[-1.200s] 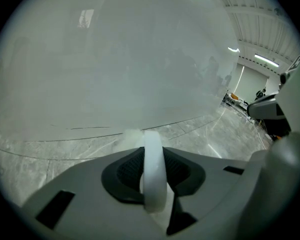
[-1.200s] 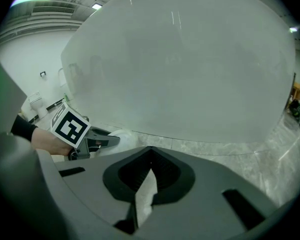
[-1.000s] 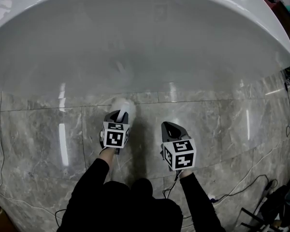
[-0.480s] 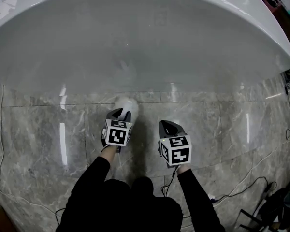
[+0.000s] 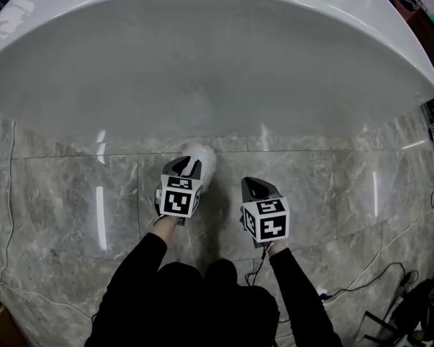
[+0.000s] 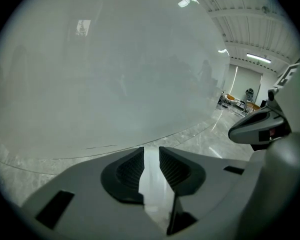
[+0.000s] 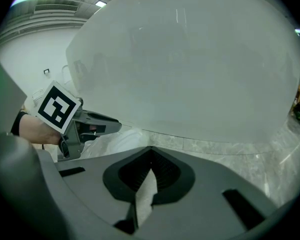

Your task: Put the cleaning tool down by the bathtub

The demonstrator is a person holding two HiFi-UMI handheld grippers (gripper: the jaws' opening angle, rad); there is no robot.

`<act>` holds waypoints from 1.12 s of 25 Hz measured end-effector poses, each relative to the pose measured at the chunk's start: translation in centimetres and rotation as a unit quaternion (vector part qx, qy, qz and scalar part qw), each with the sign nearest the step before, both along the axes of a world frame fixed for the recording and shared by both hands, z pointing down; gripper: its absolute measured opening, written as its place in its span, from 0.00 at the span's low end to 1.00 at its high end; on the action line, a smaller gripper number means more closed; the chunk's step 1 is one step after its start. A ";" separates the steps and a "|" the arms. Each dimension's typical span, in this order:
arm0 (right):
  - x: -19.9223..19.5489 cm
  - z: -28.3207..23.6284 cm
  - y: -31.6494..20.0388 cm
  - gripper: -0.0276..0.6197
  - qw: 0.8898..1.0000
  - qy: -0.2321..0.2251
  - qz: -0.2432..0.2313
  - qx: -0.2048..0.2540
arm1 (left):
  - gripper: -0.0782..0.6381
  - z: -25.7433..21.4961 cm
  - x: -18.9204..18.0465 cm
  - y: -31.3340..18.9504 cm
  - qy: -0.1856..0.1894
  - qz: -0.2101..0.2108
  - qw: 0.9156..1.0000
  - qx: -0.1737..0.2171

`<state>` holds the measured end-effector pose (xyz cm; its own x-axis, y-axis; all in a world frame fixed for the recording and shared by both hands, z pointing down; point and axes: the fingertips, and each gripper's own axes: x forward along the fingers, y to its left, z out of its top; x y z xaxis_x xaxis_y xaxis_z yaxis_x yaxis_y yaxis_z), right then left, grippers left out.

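I'm looking down over the rig at a big white bathtub (image 5: 217, 63) filling the far half of the scene, with grey marble floor (image 5: 58, 194) on the near side of it. Both grippers are out in front of me, low over the floor and close to the foot of the tub wall.

The left gripper (image 5: 186, 166) is clenched on the cleaning tool (image 5: 203, 162). In the left gripper view its ribbed pads stand only a narrow gap apart, with the tool's pale handle filling that gap. The tool's fluffy white head pokes out just past the jaws on the far right side, near the base of the tub. I can't tell whether it touches the floor.

The right gripper (image 5: 254, 187) sits just to the right of the left one and slightly nearer to me, apart from the tool. Its jaws are closed tip to tip, grasping nothing that I can name. A pale wedge shows in the gap behind the tips, and I can't say what it is.

A thin cable (image 5: 7, 215) trails across the floor at the far left.
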<state>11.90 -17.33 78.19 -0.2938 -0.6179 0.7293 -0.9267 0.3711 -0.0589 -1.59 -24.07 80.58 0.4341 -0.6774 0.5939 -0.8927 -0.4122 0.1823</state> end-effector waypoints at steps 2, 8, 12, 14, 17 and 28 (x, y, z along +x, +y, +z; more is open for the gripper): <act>-0.4 -0.4 0.0 0.04 1.000 0.000 -0.001 0.003 | 0.24 -0.8 -0.4 0.2 0.007 0.002 1.000 0.005; -1.5 -1.2 0.2 0.04 1.000 0.003 -0.006 0.009 | 0.16 -2.6 -1.9 0.9 0.013 0.004 1.000 0.020; -2.2 -1.3 0.5 0.04 1.000 0.004 -0.013 0.009 | 0.12 -3.4 -3.1 1.6 0.017 0.007 0.999 0.028; -2.4 -1.4 0.7 0.04 1.000 0.004 -0.015 0.010 | 0.12 -3.8 -3.6 2.0 0.020 0.009 0.999 0.030; -2.6 -1.6 1.1 0.04 1.000 0.001 -0.018 0.010 | 0.12 -4.5 -4.3 2.8 0.025 0.011 0.999 0.034; -3.6 -1.9 2.7 0.04 1.000 0.008 -0.023 0.015 | 0.12 -6.0 -5.2 4.2 0.046 0.008 0.998 0.042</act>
<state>8.30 -14.61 76.28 -0.3102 -0.6265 0.7150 -0.9096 0.4142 -0.0317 -6.78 -19.87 74.56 0.4955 -0.7153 0.4928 -0.8667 -0.4442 0.2269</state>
